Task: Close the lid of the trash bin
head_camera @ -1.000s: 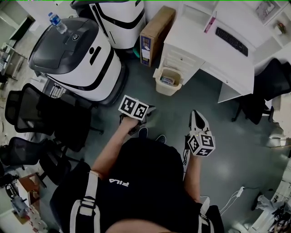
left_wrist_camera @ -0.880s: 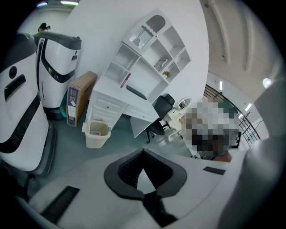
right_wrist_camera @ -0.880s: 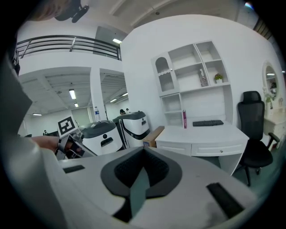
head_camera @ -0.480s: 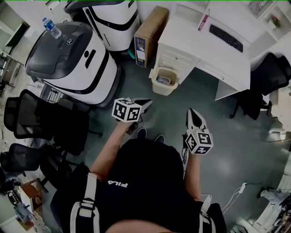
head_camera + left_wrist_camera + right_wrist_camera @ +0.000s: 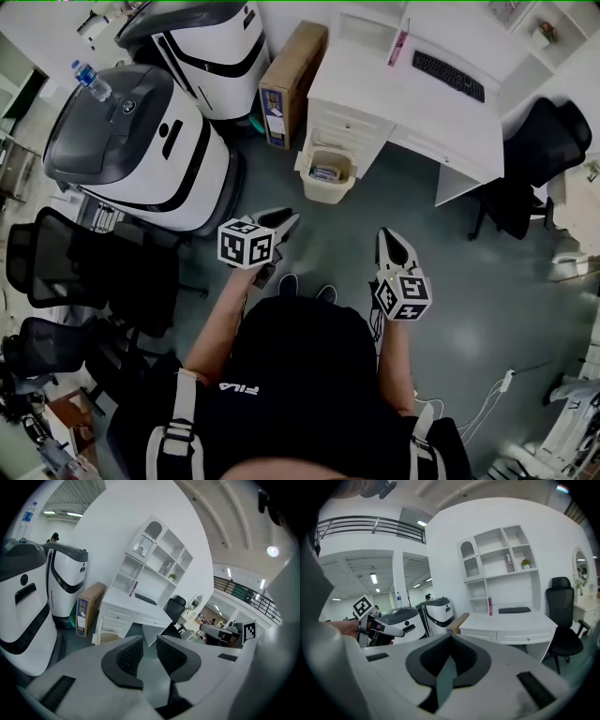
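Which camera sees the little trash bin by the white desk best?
The head view: it looks down into the trash bin, so its open top and the things inside show. The left gripper view catches only part of it, low beside the desk. The right gripper view does not show it.

Floor ahead: bare grey-green floor [image 5: 330,242] lies open up to the small beige plastic bin [image 5: 324,193].
Left flank: a large white-and-black rounded machine [image 5: 141,141] and black mesh office chairs [image 5: 56,262] narrow the passage.
Behind bin: a white drawer desk [image 5: 427,114] stands just beside it, with a brown cardboard box [image 5: 292,75] near.
Right flank: open floor reaches the black swivel chair [image 5: 539,155].
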{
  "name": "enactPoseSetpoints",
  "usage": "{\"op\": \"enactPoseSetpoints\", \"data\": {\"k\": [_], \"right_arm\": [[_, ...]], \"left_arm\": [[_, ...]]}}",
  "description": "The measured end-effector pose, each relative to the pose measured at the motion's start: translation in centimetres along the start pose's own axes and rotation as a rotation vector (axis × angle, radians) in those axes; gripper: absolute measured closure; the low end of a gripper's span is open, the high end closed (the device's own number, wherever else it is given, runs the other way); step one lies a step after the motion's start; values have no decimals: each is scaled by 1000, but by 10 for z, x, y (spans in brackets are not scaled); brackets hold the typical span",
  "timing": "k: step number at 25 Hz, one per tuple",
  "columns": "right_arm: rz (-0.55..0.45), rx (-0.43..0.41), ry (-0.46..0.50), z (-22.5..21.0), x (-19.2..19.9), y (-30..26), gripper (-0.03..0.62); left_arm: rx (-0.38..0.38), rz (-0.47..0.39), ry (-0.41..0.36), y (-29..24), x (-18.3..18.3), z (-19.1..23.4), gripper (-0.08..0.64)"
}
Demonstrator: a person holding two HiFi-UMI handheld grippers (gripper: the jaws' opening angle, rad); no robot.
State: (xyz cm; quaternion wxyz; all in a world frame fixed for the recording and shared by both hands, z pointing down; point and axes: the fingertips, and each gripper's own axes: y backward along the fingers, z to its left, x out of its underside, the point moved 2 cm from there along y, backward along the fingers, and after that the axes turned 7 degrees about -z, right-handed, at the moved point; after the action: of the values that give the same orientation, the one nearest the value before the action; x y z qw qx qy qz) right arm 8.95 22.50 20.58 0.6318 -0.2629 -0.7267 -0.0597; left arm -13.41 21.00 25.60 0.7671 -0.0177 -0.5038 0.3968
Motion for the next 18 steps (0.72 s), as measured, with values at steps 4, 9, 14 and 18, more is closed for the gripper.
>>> {"op": "enactPoseSetpoints", "data": {"k": [4,9,14,18], "right_arm": [[1,-6,-5,-3,4,1,589],[4,-11,-11,-7,6,5,589],[-5,-8,9,-13,3,8,589],[-2,-20,5,-22,3,14,589]], "left_arm": [[-44,-39,-88,0,-4,-2,252],[-93,-99,-145,2,-13,-7,199],[-138,-132,-215,2,-18,-12,172],[-154,-150,-215,1,-19,-20,172]]}}
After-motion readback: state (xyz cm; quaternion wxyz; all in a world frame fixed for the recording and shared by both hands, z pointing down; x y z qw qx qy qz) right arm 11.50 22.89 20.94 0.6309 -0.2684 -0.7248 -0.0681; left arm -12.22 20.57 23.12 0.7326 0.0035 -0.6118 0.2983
